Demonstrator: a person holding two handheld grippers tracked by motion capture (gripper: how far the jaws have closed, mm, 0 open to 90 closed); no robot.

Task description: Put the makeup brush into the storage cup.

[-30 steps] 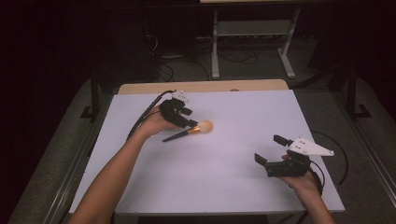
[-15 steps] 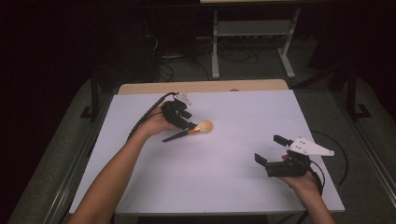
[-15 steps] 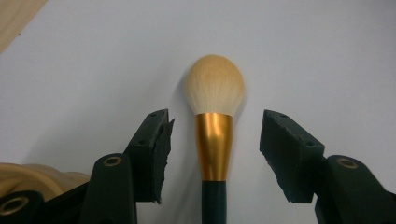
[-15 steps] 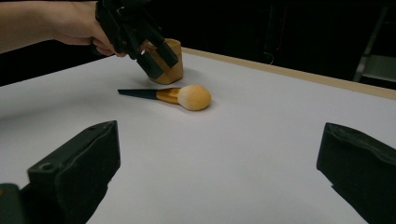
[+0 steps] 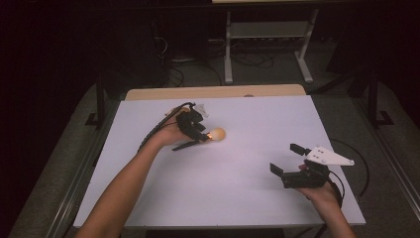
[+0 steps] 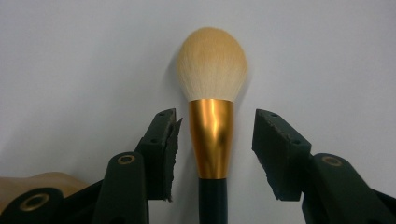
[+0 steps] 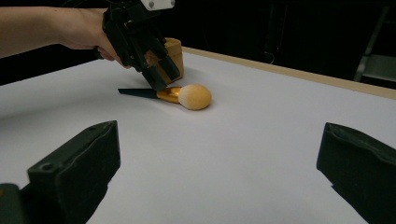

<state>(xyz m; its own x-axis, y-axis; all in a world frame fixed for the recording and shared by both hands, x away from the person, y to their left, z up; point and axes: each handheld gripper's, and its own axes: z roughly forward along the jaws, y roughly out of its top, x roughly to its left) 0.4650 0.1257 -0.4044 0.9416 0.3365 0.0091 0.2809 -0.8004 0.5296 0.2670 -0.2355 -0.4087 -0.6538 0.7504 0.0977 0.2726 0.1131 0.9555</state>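
Left gripper view: a makeup brush (image 6: 211,135) with cream bristles, gold metal ferrule and dark handle is seen lying on the white table (image 6: 70,60), between the left gripper (image 6: 212,140) jaws.
Jaws: narrowed, just been closing, pads not yet touching.
Handling: judged light; bristles soft, ferrule slippery.
Hold: best taken at the ferrule.

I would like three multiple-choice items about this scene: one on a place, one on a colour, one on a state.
1. Where does the makeup brush lie?
A. on the white table
B. on the floor
C. in a cup

2. What colour is the brush's ferrule?
A. silver
B. gold
C. red

3. How is the left hand-held gripper?
A. open, with the ferrule between its pads
C. shut on the bristles
B. lying on the floor

Key: 1 A, it lies flat on the table; 2 B, the metal shines gold; 3 A, gaps show beside the ferrule as the jaws have just been closing.
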